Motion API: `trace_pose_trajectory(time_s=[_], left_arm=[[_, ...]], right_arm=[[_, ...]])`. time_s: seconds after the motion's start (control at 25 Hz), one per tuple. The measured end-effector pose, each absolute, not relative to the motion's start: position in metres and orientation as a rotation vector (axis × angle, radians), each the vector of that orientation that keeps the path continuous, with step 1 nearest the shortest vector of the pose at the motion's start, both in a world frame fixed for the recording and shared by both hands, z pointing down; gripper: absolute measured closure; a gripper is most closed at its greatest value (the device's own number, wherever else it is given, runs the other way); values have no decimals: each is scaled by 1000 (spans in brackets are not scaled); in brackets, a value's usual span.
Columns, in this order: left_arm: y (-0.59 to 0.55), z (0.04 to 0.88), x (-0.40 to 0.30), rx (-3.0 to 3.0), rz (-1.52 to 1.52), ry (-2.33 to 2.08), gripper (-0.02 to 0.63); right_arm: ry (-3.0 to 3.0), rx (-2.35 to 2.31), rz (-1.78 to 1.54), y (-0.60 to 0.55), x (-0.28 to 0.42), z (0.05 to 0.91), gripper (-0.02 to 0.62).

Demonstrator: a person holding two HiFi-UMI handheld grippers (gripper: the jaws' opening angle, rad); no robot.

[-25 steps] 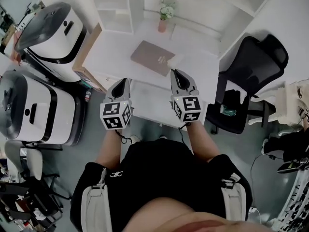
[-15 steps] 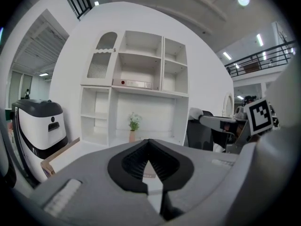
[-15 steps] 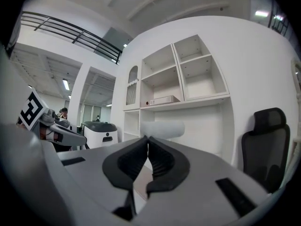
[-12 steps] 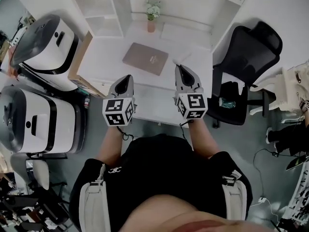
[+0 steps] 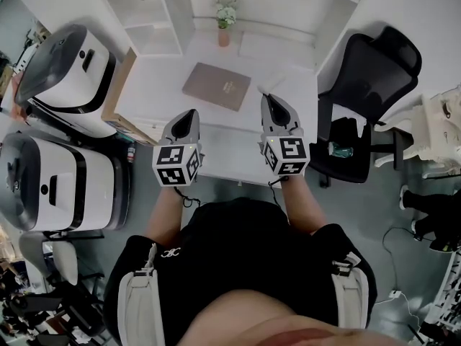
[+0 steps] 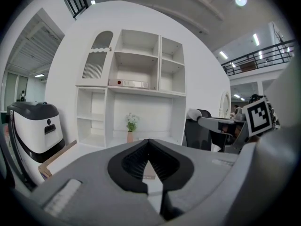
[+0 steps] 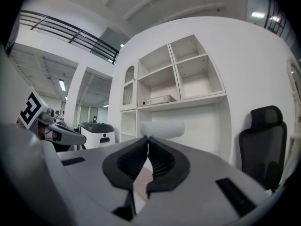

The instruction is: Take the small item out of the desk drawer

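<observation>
Here, the left hand-held gripper (image 5: 189, 114) and the right hand-held gripper (image 5: 268, 99) hover side by side over the near edge of the white tabletop (image 5: 162, 85). Each has its 2 jaws pressed together, with nothing between them. A brown notebook (image 5: 216, 86) lies flat on the tabletop just beyond their tips. The small item is hidden from all 3 views.

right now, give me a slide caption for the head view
Left gripper and right gripper, both shut and empty, held at a white desk with a brown book.
</observation>
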State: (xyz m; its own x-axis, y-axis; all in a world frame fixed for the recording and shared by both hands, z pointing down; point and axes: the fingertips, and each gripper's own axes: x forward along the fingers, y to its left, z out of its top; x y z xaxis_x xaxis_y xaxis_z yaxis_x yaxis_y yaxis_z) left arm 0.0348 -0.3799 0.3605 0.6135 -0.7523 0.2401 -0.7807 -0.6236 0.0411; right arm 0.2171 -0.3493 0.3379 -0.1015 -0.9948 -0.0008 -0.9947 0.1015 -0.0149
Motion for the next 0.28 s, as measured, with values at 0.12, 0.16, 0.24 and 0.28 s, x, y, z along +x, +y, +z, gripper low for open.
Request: trace_pose_trajectory(time_s=[0.12, 0.16, 0.24, 0.28], left_arm=[[-379, 360, 37, 2696, 305, -1289, 592], [-378, 359, 37, 2698, 304, -1289, 592], [-377, 357, 38, 2701, 303, -1288, 592], [-376, 356, 38, 2703, 302, -1287, 592]], right_arm=[[2326, -2098, -16, -348, 218, 339, 591], [2325, -2099, -16, -347, 219, 339, 591], [2322, -2102, -19, -346, 219, 338, 591], [2320, -2103, -21, -345, 220, 337, 591]])
